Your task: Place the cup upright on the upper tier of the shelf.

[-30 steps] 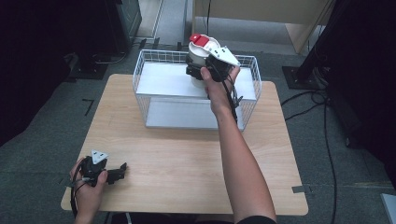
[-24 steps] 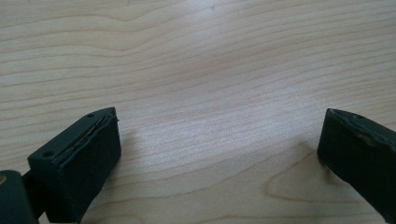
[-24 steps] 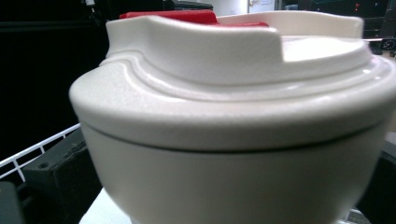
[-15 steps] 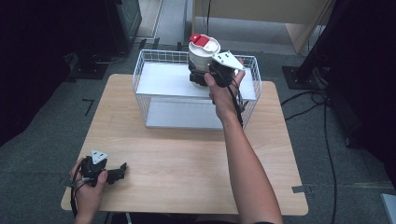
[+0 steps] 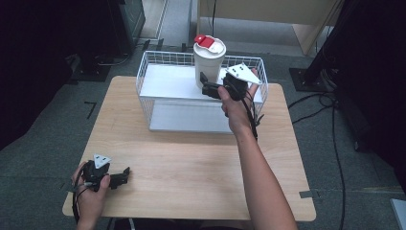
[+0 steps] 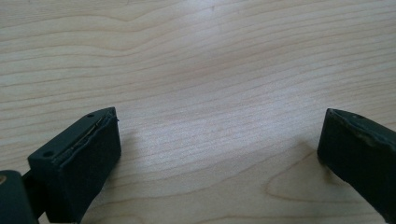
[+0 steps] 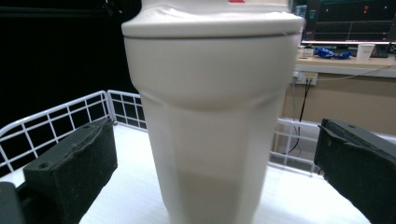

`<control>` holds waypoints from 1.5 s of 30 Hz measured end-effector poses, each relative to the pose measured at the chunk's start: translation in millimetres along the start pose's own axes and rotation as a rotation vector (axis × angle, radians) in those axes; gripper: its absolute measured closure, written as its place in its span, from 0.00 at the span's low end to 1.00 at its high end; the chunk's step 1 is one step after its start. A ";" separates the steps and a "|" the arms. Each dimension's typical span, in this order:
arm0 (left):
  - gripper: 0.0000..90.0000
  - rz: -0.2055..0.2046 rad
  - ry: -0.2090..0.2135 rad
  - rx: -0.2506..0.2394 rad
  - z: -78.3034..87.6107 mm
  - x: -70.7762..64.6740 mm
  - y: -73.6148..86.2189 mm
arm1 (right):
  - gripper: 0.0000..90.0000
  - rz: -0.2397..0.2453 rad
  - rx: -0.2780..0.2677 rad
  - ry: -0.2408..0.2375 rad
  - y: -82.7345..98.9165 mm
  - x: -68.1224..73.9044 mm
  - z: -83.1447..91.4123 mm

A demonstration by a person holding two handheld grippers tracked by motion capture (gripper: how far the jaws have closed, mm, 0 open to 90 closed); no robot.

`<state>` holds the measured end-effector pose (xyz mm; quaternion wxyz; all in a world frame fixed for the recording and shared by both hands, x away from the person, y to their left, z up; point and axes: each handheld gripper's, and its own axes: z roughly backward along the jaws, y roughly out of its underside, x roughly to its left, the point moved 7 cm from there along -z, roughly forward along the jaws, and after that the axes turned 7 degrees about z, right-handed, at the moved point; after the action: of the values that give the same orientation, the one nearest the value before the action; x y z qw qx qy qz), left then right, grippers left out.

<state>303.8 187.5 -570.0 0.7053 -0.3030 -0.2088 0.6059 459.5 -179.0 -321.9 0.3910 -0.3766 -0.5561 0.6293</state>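
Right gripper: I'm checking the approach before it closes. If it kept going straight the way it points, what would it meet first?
The white tumbler standing in the wire basket. It sits centred between the right gripper's open jaws, which are apart from its sides. How near is unclear.

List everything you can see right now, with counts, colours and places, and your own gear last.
Table: one, light wood, centre.
Wire basket: one, white, far half of the table.
Tumbler: one, white with a red lid tab, upright in the basket.
Cables: several, black, floor at right.
Left gripper: one, black, open, low over the near left table corner.
Right gripper: one, black, open, jaws either side of the tumbler.
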 end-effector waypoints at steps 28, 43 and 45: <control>0.00 0.001 0.000 0.000 -0.1 -0.2 -0.1 | 0.00 0.026 0.022 0.031 48.7 -20.6 88.5; 0.00 0.003 0.001 0.000 -0.1 -0.4 0.0 | 0.00 0.021 0.031 0.070 72.9 -29.2 127.0; 0.00 0.003 0.001 -0.001 -0.1 -0.4 0.0 | 0.00 0.014 0.037 0.080 78.1 -33.0 133.1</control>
<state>303.8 187.1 -570.0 0.7045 -0.3038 -0.2084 0.6066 346.4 -268.9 -385.3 0.4156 -0.3981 -0.5257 0.6264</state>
